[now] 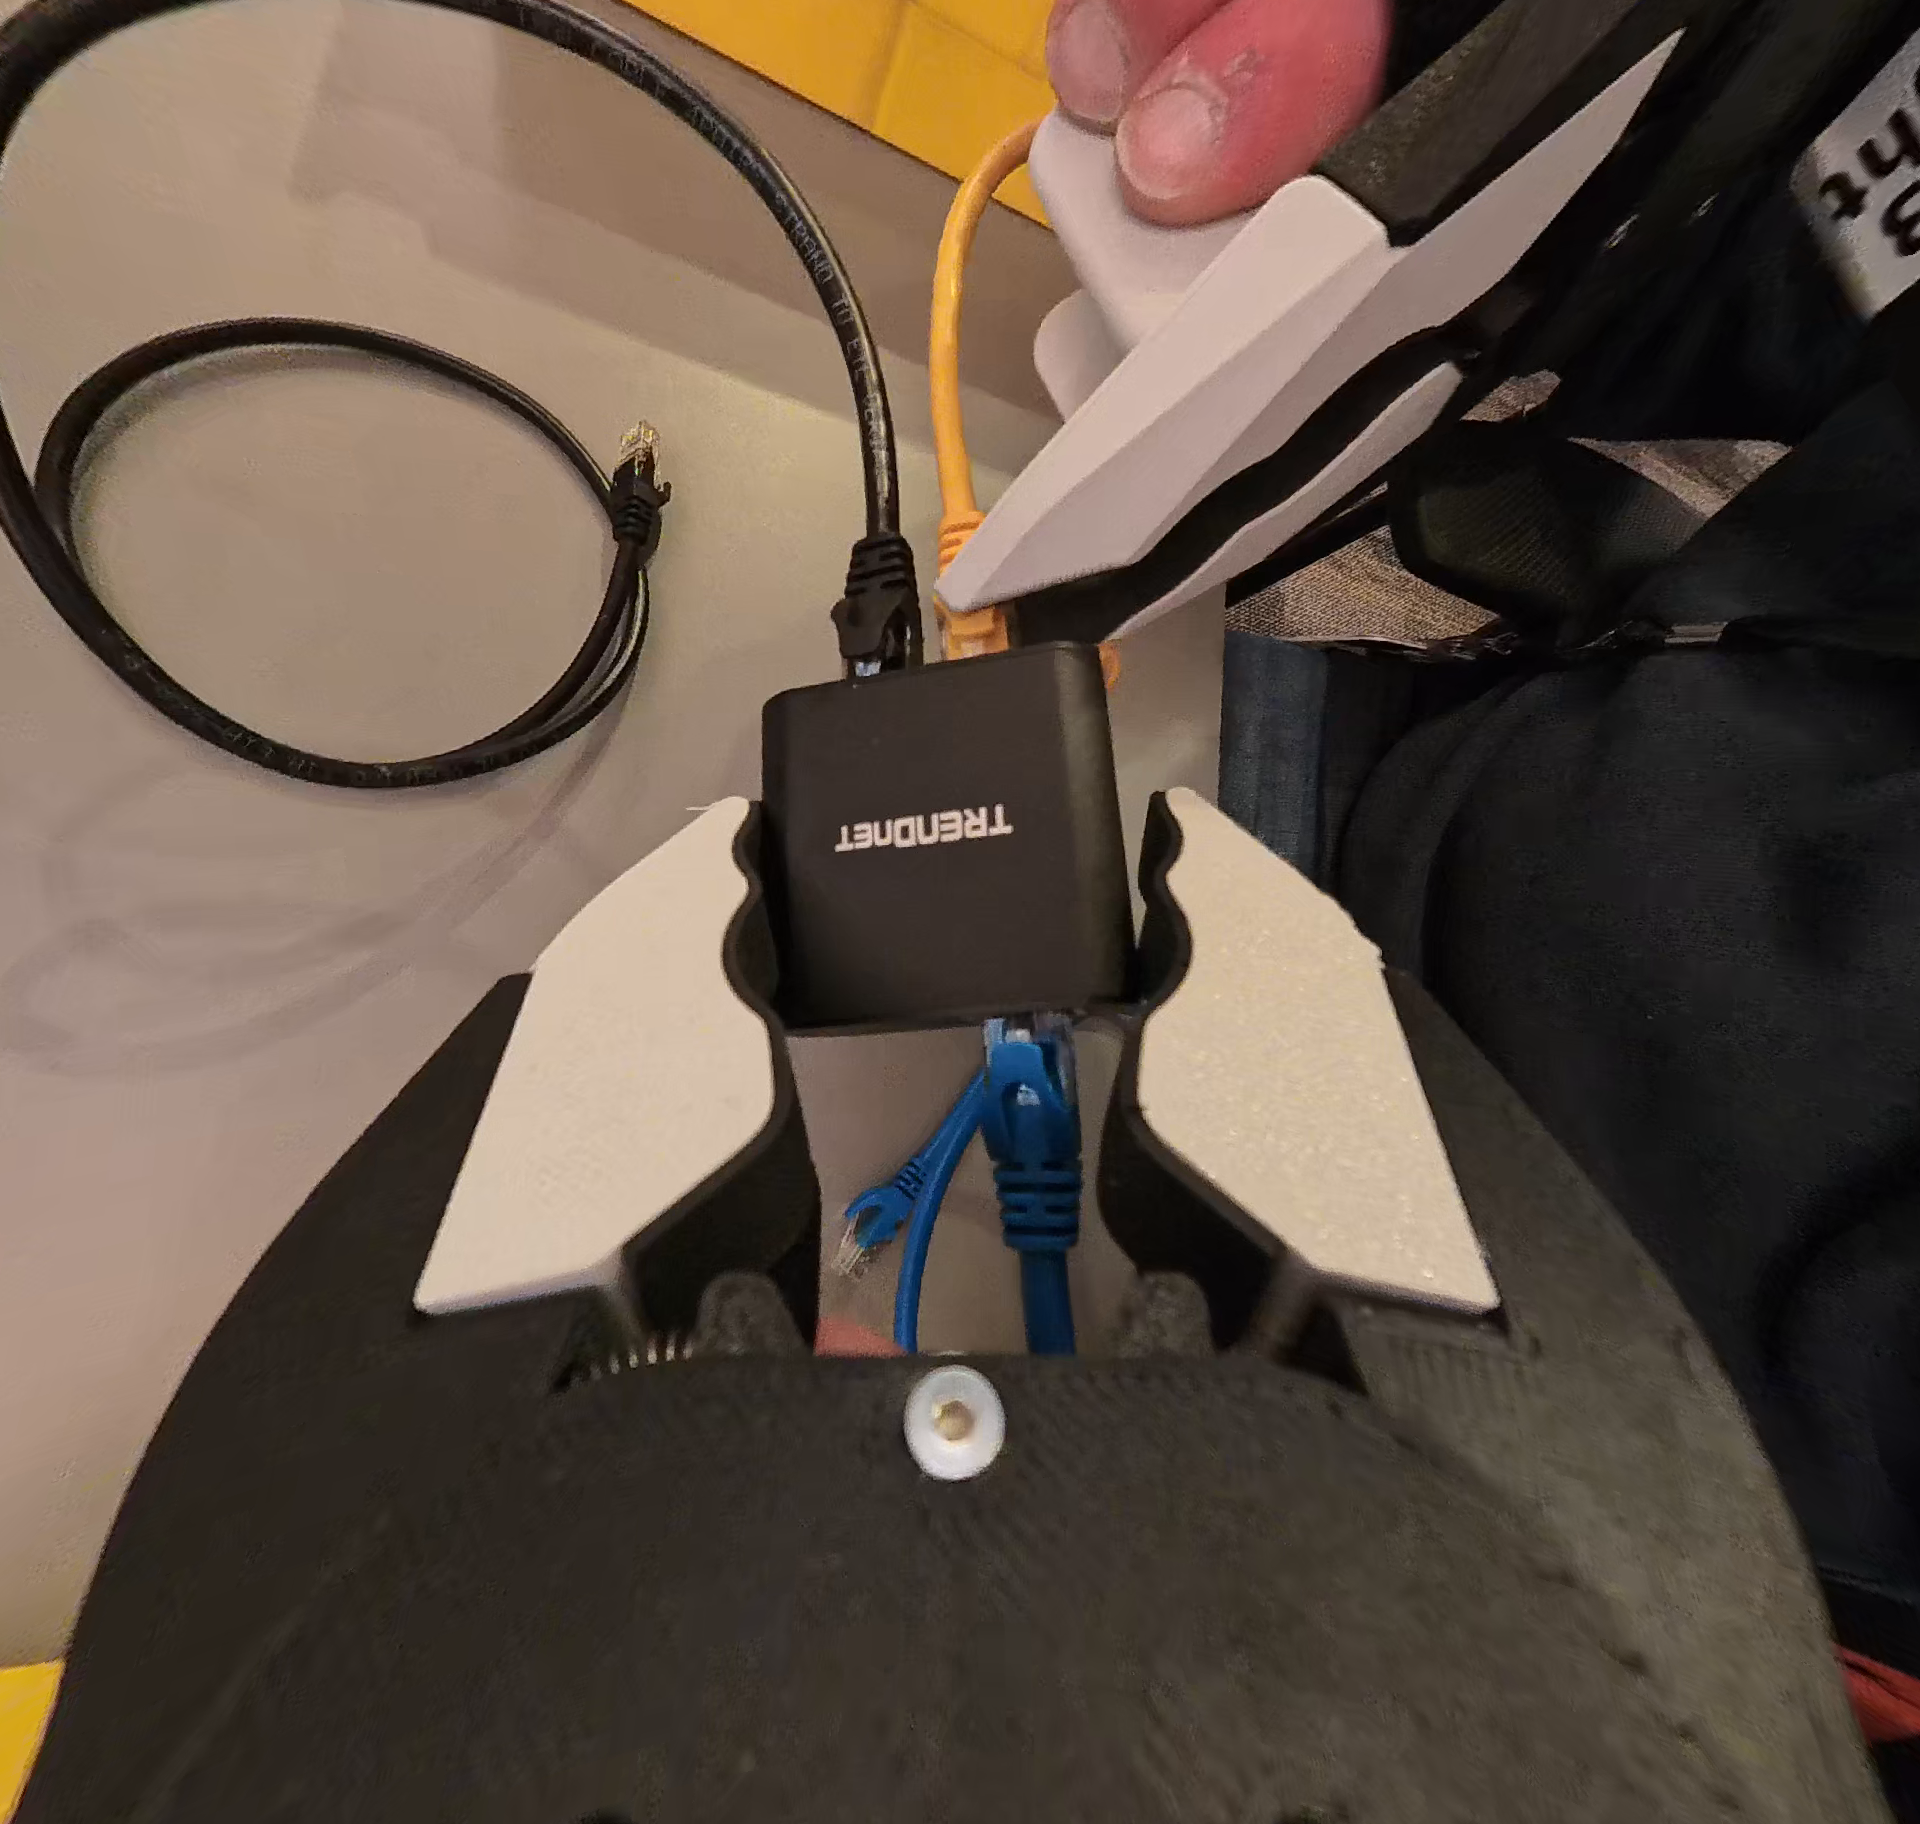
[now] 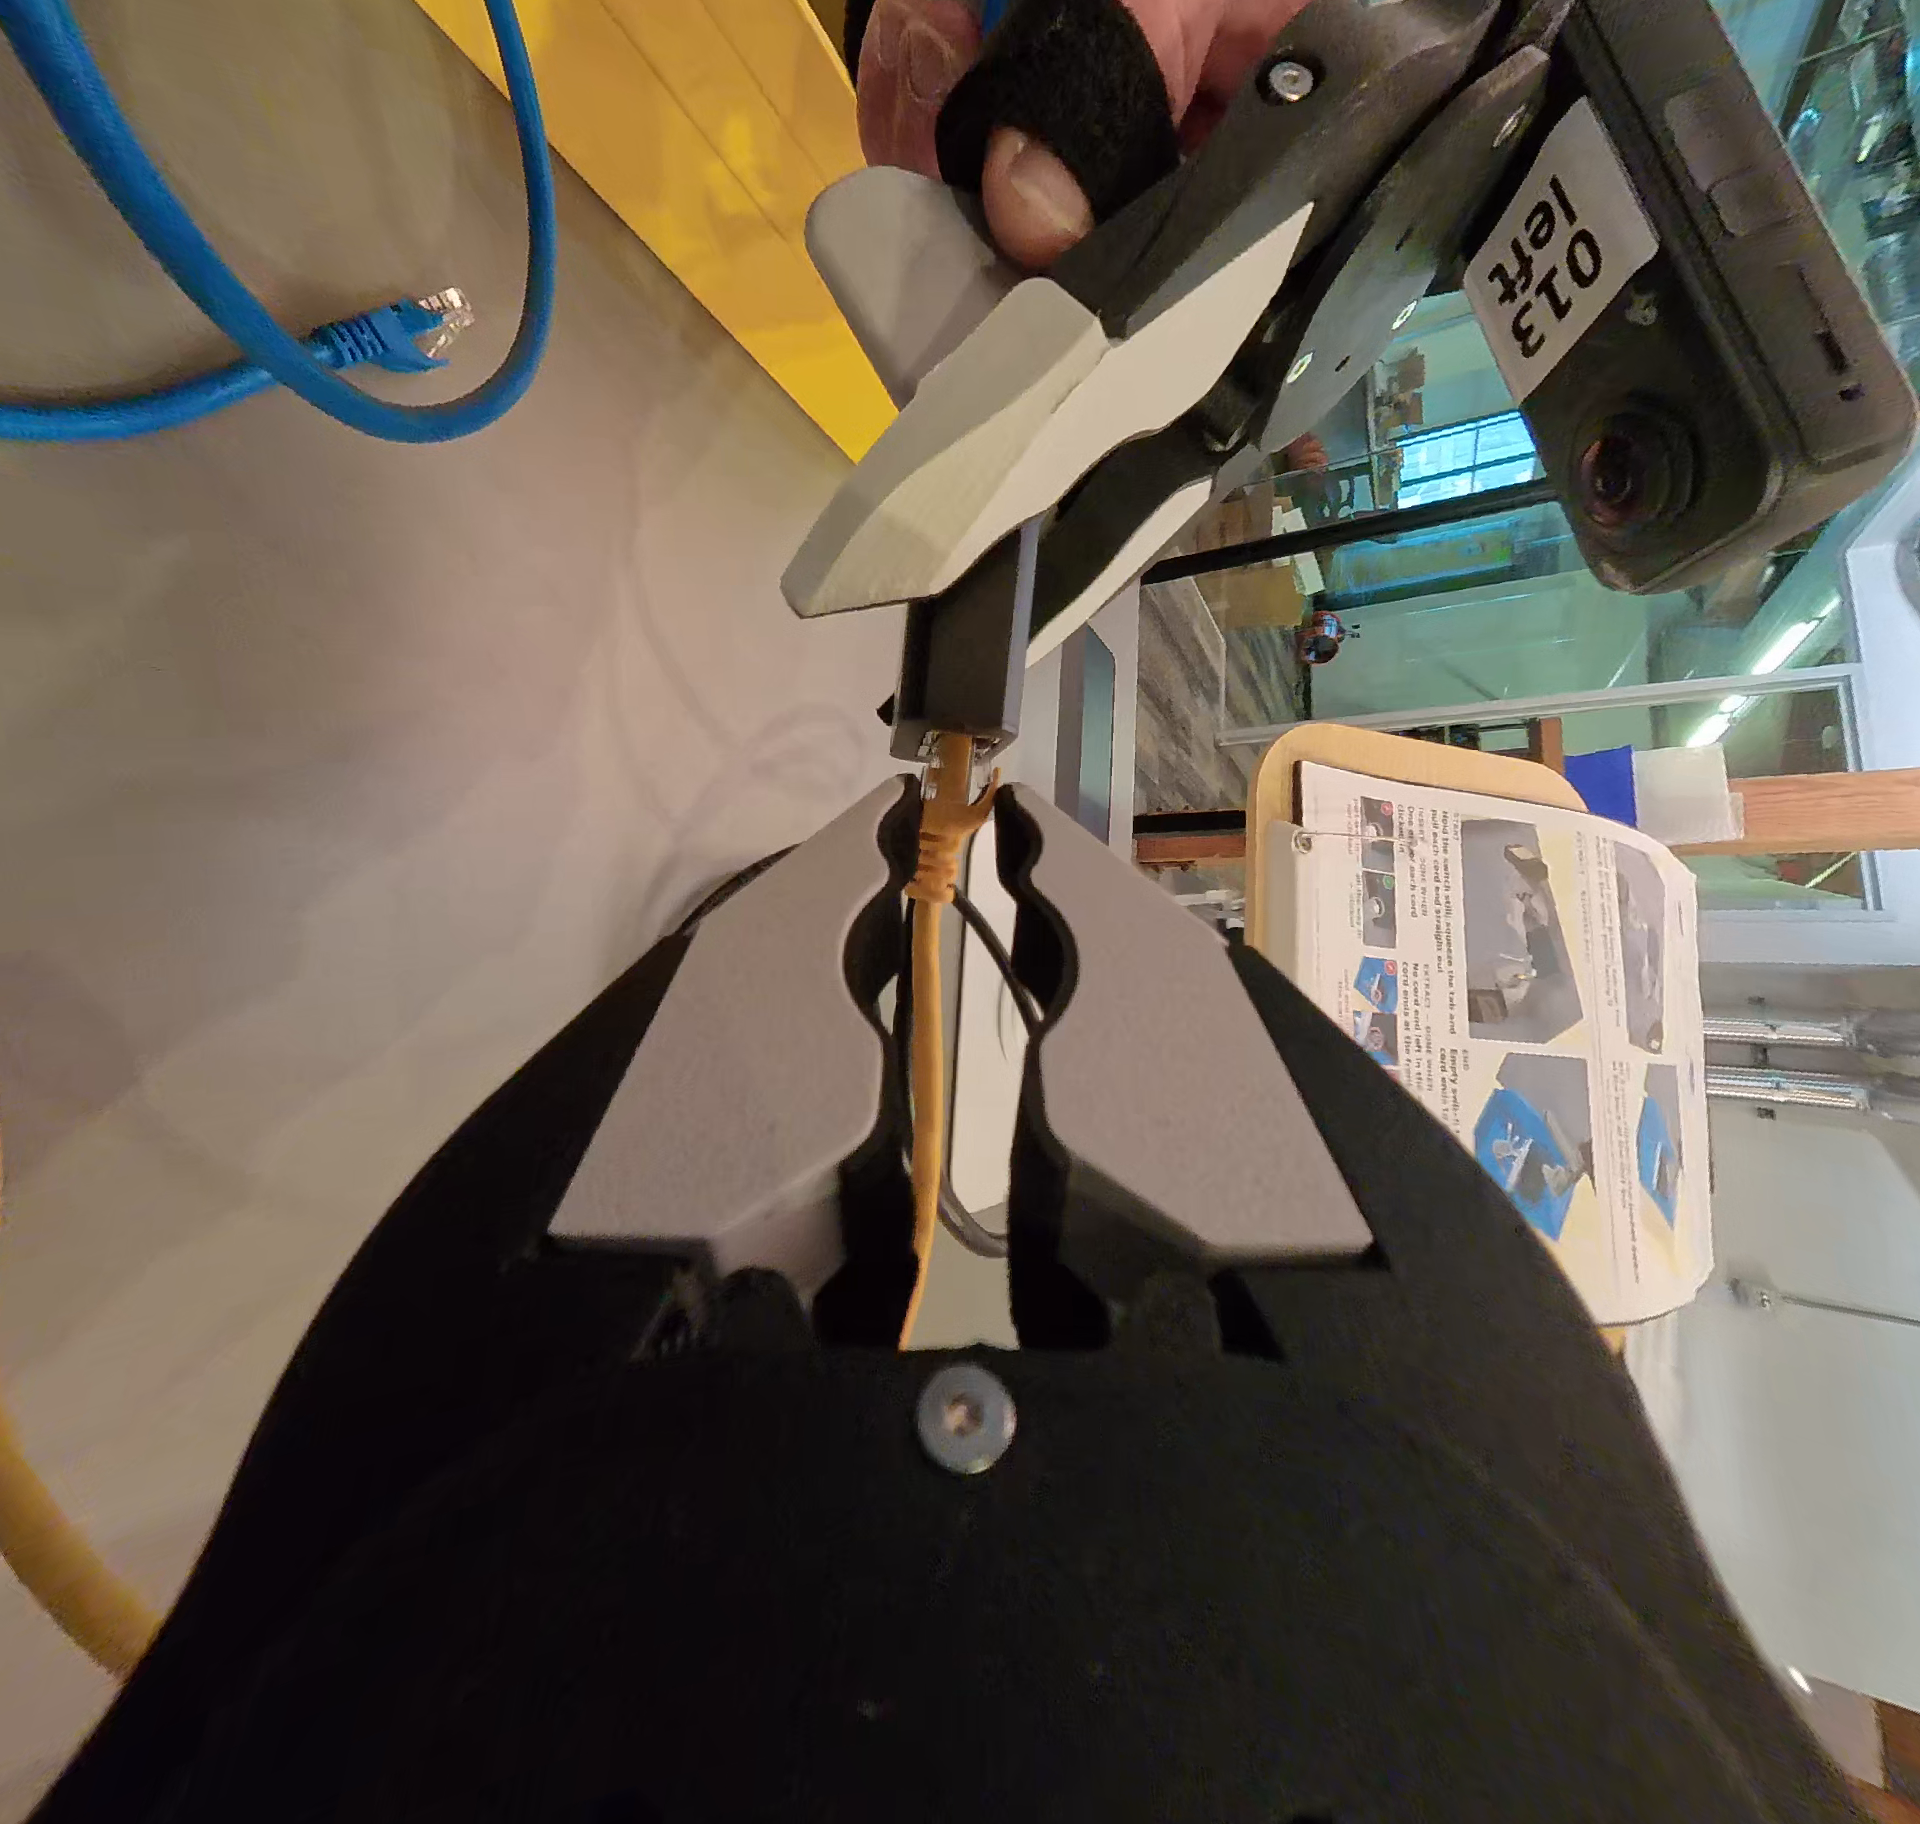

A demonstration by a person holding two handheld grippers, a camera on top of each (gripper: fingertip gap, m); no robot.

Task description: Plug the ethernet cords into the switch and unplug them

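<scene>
My left gripper (image 1: 951,808) is shut on the black switch (image 1: 935,735), clamping its two sides above the grey table. A black cord (image 1: 878,579) is plugged into the switch's far side, and a blue cord (image 1: 1029,1099) into its near side. My right gripper (image 2: 951,798) is shut on the yellow cord's plug (image 2: 948,772), whose clear tip sits at a port in the switch (image 2: 961,673). I cannot tell how deep it is. The right gripper (image 1: 966,595) comes in from the upper right in the left wrist view. The left gripper (image 2: 935,621) shows holding the switch in the right wrist view.
The black cord's loose end (image 1: 639,465) lies coiled on the table at left. A loose blue plug (image 2: 416,325) and blue loop lie on the table (image 2: 312,735). A yellow panel (image 2: 665,112) borders the table. A clipboard with a printed sheet (image 2: 1507,995) stands at right. Left and right tips are no more than a few centimetres apart.
</scene>
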